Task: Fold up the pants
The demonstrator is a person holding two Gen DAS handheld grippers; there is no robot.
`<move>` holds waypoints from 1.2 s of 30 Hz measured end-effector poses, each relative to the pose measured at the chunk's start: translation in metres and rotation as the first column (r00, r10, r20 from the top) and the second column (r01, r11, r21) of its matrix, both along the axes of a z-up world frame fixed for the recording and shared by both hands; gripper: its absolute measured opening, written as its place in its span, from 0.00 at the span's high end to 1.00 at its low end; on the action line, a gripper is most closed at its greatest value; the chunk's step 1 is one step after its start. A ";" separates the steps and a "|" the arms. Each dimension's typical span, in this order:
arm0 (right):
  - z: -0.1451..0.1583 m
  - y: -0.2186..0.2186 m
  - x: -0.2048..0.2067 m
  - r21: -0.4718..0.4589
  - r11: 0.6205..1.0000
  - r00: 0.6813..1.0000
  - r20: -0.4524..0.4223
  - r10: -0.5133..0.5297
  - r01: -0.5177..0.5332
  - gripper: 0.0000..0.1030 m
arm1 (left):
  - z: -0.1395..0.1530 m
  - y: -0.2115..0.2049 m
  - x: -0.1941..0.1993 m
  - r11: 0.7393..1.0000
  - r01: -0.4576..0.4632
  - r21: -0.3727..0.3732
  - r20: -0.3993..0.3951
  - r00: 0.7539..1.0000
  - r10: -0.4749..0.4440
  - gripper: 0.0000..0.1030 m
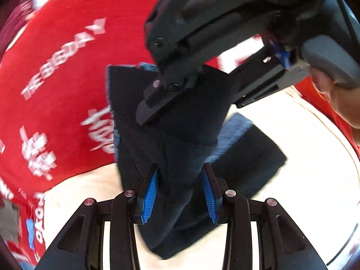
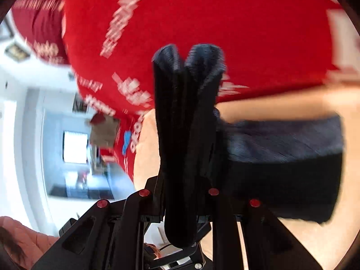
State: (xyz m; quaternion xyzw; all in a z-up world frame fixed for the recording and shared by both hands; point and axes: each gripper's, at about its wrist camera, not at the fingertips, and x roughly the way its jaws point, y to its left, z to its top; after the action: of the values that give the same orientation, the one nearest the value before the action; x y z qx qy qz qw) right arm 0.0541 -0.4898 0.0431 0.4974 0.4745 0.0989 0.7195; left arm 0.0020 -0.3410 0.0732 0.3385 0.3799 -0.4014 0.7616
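In the left wrist view the dark navy pants (image 1: 180,135) hang as a bunched, folded strip lifted off the pale table (image 1: 303,157), with a further part of them lying flat on the tabletop to the right. The left gripper (image 1: 180,191) has its blue-padded fingers (image 1: 151,191) on either side of the lower bunch; the cloth fills the gap between them and both pads appear to press it, though motion blur softens the contact edges. Higher in this view the right gripper (image 1: 148,110) enters from the upper right, its dark fingertip lying against the upper part of the cloth. Only one of its fingers is plain here; the other is hidden behind the fabric.

In the right wrist view the pants (image 2: 186,123) stand up between the right gripper (image 2: 184,193) as a thick double fold whose ribbed edge splits in two at the top. The fabric covers the pads completely, so the jaws' contact surfaces cannot be seen, but the fingers sit tight against the bundle on both sides. A flatter part of the pants stretches to the right over the table (image 2: 281,103).

Behind it all is a red cloth with white lettering (image 1: 67,67), too blurred to read. Part of a hand (image 1: 337,99) shows at the right edge of the left wrist view, cut off by the frame.
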 end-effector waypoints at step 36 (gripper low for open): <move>-0.094 -0.041 -0.139 -0.323 0.932 0.880 -0.379 -0.285 0.163 0.86 | -0.104 0.051 0.095 0.904 -0.358 0.234 -0.311 0.853 0.418 0.18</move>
State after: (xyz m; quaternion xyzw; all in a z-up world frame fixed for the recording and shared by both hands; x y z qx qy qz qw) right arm -0.0852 -0.5305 -0.0513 0.4516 0.5657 -0.1634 0.6703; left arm 0.0966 -0.2896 -0.0311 0.2395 0.6034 -0.2599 0.7148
